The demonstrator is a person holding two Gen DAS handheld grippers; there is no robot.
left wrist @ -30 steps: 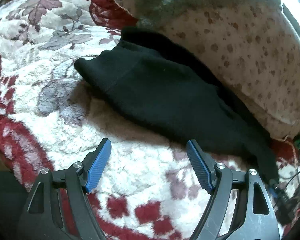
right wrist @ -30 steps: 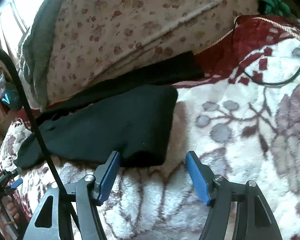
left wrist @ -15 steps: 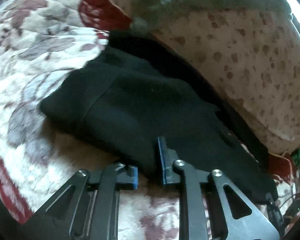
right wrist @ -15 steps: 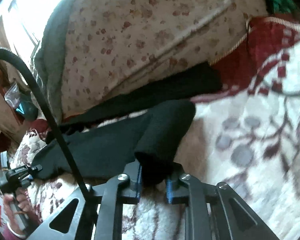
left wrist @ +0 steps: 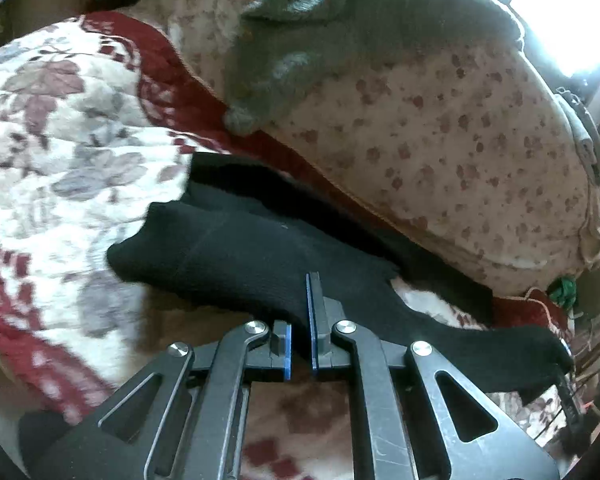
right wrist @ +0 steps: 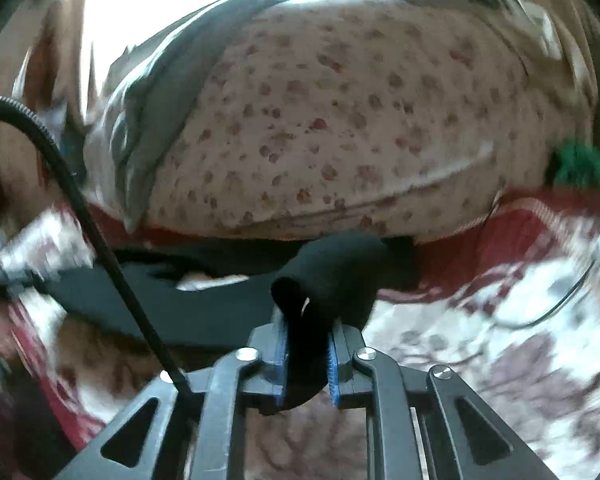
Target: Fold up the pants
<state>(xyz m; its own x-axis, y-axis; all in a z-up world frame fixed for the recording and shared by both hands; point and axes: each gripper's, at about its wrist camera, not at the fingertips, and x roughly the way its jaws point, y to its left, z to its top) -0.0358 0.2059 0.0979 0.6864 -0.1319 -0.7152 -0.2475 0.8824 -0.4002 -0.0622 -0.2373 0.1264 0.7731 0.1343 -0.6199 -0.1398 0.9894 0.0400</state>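
One spotted quilt (left wrist: 440,128) beside pants (left wrist: 236,256).

Floral blanket (left wrist: 60,128), spotted quilt (left wrist: 460,132), grey cloth (left wrist: 340,40)

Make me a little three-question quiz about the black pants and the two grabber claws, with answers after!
1. True or false: the left gripper is pinching the black pants.
2. What is the right gripper shut on? A) the green thing B) the black pants C) the grey cloth
3. Fill in: the pants lie on a red and white ____ blanket.

Key: 1 true; 2 B; 3 flowered.
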